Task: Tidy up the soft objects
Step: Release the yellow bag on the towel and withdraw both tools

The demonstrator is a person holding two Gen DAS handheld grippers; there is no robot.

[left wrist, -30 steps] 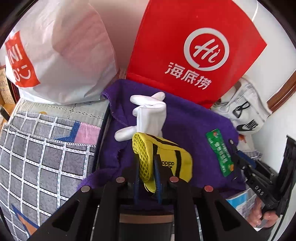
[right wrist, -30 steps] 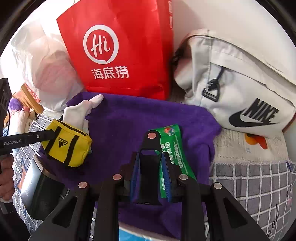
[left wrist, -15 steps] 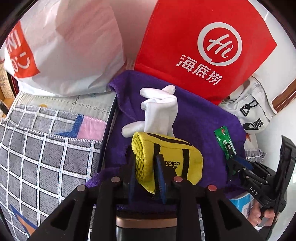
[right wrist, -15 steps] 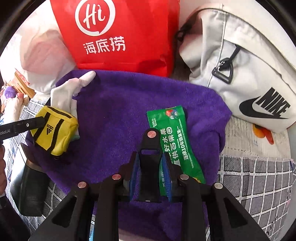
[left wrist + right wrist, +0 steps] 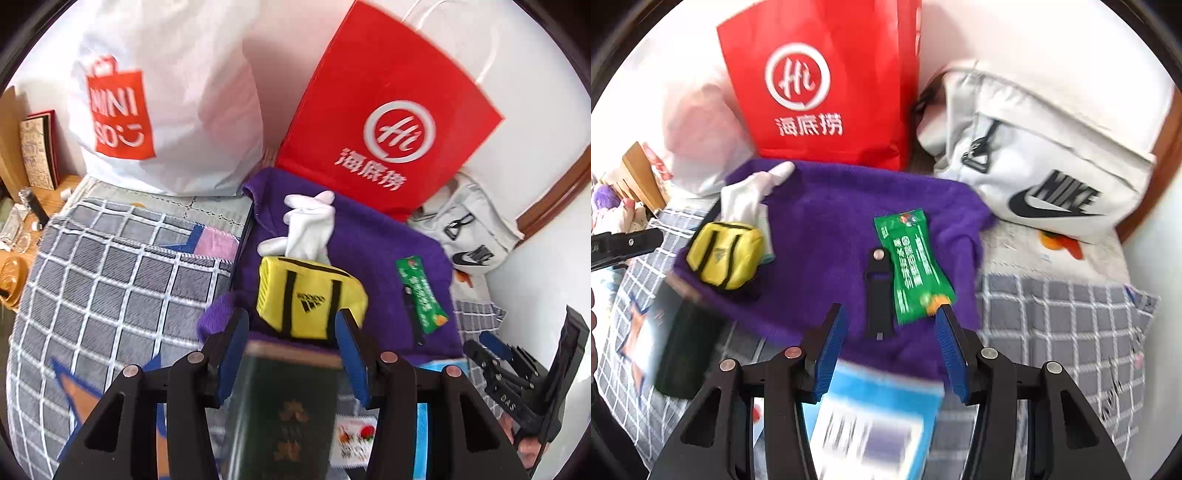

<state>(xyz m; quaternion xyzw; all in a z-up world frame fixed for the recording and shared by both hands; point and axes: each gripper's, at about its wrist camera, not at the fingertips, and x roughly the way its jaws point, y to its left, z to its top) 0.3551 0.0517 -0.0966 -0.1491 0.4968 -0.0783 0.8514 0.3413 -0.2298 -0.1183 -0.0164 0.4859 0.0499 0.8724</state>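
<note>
Left wrist view shows both the left gripper (image 5: 291, 343) and right gripper (image 5: 890, 343) spread wide and empty above the purple towel (image 5: 373, 251), so placing looks finished and the next move is picking another soft thing.

The scene is seen from two low, near fisheye views aimed forward along spread fingers. A purple towel (image 5: 373, 258) (image 5: 857, 221) at frame centre, a yellow pouch (image 5: 310, 295) (image 5: 726, 254) and a red bag (image 5: 388, 110) (image 5: 827, 81) are shared.
</note>
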